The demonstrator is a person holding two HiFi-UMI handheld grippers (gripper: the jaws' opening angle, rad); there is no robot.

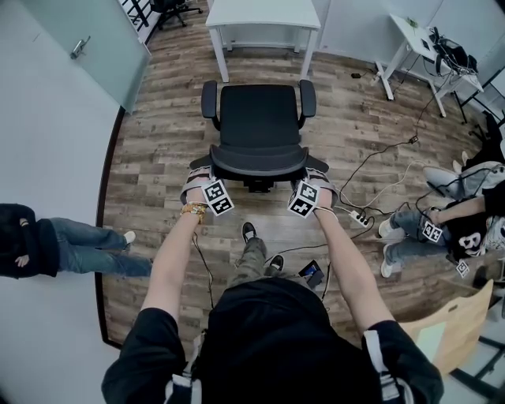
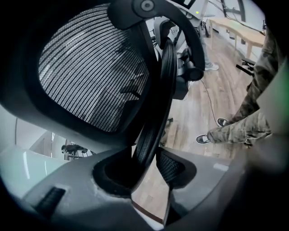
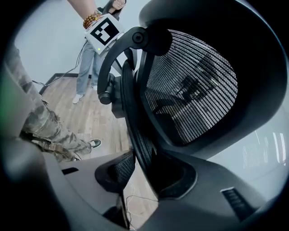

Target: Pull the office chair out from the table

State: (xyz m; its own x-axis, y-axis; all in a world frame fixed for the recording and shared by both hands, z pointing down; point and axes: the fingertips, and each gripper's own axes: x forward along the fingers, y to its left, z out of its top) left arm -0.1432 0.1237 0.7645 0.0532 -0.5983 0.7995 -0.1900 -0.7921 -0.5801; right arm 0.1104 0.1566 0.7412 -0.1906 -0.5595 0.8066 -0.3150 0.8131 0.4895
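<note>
The chair's (image 1: 259,118) back rim is clamped by the left gripper (image 1: 197,180) and the right gripper (image 1: 317,181). The chair is seen just ahead of them, already clear of the table (image 1: 263,14) beyond. Little pulling, if any, is judged left.

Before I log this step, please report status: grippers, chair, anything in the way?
Left gripper and right gripper both closed on backrest rim. Office chair stands clear of white table. Power strip on floor at right.

Blk mesh office chair (image 1: 260,130), upright, near wht table (image 1: 263,16)
</note>
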